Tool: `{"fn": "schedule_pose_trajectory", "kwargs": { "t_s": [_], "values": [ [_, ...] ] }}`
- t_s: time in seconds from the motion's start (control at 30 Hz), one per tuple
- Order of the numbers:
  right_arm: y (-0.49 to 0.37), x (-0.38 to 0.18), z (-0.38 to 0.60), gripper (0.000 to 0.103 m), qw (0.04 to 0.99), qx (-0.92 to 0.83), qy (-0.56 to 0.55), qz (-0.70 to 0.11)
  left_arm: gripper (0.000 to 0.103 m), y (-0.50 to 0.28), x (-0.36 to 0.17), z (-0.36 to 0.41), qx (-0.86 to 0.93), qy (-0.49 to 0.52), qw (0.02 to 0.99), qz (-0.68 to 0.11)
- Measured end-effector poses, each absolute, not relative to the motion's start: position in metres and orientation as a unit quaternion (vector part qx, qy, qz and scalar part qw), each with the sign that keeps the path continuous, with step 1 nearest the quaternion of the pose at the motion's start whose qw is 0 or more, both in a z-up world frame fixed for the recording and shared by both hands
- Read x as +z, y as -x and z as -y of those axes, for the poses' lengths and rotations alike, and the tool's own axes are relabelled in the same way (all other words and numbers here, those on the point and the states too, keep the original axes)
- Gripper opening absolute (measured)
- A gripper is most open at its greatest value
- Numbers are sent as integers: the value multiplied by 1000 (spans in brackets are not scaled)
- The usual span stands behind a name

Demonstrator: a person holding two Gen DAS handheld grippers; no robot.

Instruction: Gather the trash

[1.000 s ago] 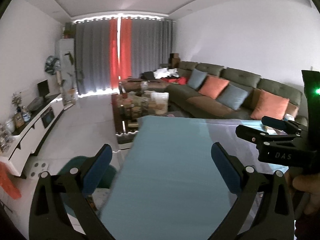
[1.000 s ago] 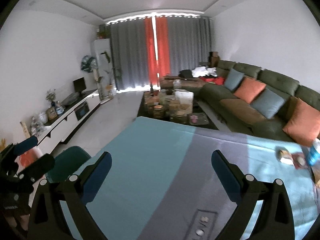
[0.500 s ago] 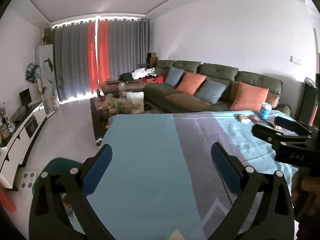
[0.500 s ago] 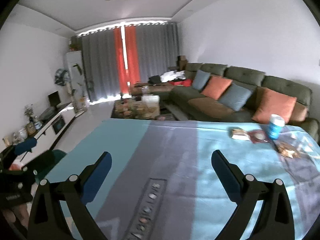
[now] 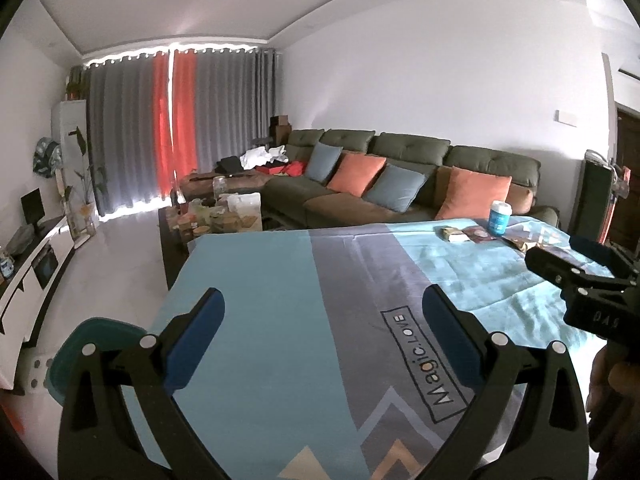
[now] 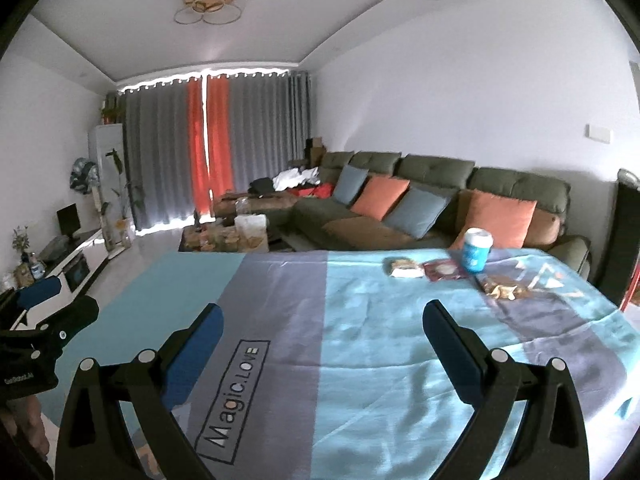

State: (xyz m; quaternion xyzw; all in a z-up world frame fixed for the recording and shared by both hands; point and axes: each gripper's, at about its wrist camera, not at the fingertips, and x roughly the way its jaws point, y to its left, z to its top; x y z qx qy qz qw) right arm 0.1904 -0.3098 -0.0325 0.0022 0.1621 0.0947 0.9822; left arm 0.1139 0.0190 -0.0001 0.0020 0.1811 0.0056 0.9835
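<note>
Trash lies at the far right of the table's blue-and-grey cloth (image 6: 360,312): a blue paper cup (image 6: 476,249) standing upright, a pale food wrapper (image 6: 405,267), a dark red wrapper (image 6: 443,269) and a crumpled brown snack bag (image 6: 505,288). The same cup (image 5: 500,219) and wrappers (image 5: 454,233) show small in the left wrist view. My right gripper (image 6: 320,340) is open and empty, well short of the trash. My left gripper (image 5: 320,328) is open and empty over the cloth's left half. Each gripper shows at the edge of the other's view.
A teal chair (image 5: 96,344) stands at the table's left edge. Beyond the table are a green sofa (image 6: 440,184) with orange and blue cushions, a cluttered coffee table (image 5: 216,216) and a white TV cabinet (image 5: 36,264) along the left wall.
Both views have swung to the right across the table. The cup and wrappers have come into sight and moved closer. Both grippers stay open.
</note>
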Motion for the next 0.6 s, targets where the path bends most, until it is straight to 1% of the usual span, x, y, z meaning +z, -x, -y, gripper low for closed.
{"fn": "schedule_pose_trajectory", "kwargs": {
  "t_s": [0.3,0.43,0.6],
  "values": [
    [-165,-30,301,96,990,92,-1,-108,98,-97,1,-23,13,0,990,-144],
    [-161,-28,289,96,989,102,21,-100,98,-94,2,-26,17,1,991,-135],
    [-157,-27,286,96,990,106,17,-95,98,-91,3,-27,15,3,992,-122]
  ]
}}
